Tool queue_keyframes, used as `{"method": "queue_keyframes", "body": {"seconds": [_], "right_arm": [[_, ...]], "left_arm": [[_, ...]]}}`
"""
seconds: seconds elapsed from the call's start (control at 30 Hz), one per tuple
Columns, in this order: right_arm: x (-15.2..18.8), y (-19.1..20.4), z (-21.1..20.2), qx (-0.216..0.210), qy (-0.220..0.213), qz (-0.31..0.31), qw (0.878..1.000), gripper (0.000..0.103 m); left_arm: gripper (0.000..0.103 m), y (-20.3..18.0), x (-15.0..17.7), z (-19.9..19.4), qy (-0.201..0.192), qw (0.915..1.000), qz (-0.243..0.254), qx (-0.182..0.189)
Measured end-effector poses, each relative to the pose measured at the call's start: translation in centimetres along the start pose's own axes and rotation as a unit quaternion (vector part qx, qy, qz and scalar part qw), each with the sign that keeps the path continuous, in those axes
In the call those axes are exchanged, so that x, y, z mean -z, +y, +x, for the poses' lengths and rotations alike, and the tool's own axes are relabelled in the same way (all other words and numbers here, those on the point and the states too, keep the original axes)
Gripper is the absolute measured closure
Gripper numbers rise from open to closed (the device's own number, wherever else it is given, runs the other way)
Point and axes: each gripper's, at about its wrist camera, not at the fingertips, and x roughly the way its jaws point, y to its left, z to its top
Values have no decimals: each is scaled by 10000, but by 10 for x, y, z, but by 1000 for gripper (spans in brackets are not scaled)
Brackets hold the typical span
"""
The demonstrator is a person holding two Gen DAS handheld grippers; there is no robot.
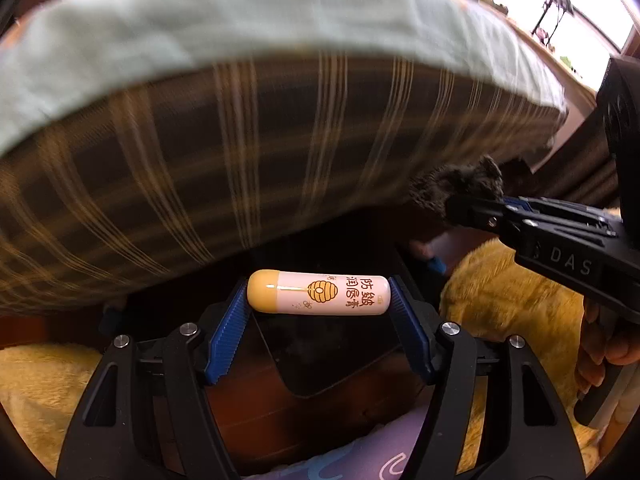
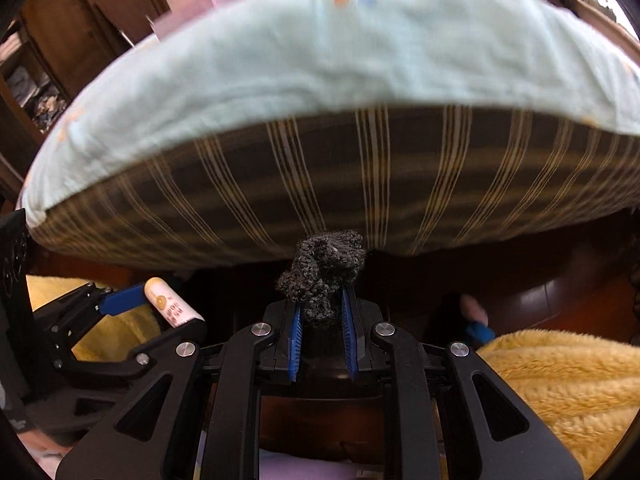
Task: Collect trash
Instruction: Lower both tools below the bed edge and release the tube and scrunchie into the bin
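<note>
Trash is already in both our tools. Nearest to us, the left gripper (image 1: 318, 300) is clamped on a lip balm tube (image 1: 318, 293), pale with a yellow cap and a beehive print; the blue ribbed pads (image 1: 230, 326) press on its two ends, so the tube lies crosswise between the fingers. We judge that end-to-end hold sensible, since a smooth round tube pinched on its sides would likely roll out. Seen from the right wrist, the same tube (image 2: 174, 302) sits off to the left, still spanning those fingers.

Our right gripper (image 2: 322, 320) has its jaws drawn close together on a dark woolly clump (image 2: 324, 270), which looks like a wad of knitted yarn or lint; most of it bulges above the pads (image 2: 348, 320) because it is soft and only its lower part is squeezed. From the left wrist that clump (image 1: 460, 186) shows at the right, near the bed.

Beneath both tools we see dark reddish floor (image 1: 256, 408), with a yellow fleecy blanket (image 2: 560, 380) to the side. Something dark and boxy lies under the tube, but we cannot tell what.

Farther off rises a bed, its striped mattress side (image 2: 380, 176) under a pale green sheet (image 2: 320, 52). Each piece now needs a bin, which we do not clearly see.
</note>
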Motion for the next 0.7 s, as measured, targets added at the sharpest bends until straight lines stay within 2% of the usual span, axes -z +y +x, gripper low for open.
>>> {"method": "queue_keyframes", "body": {"seconds": [0.17,0.37,0.43,0.57,0.7], "right_arm": [[6,-3,25,5,305,83,9995,84],[-1,-6,39,-47,407,101,9991,82],[-3,-6,44,-61,420,115,9990,81],[-12,-6,44,-50,368,169,9992,60],[-18,-9,32,6,228,218,9995,54]], "left_arm": [[38,1,2,24,346,9994,-6,76],[38,0,1,31,432,9990,-57,122],[31,1,0,31,436,9990,-54,130],[23,7,-1,19,358,9993,-46,93],[20,11,-6,10,309,9995,-77,9]]}}
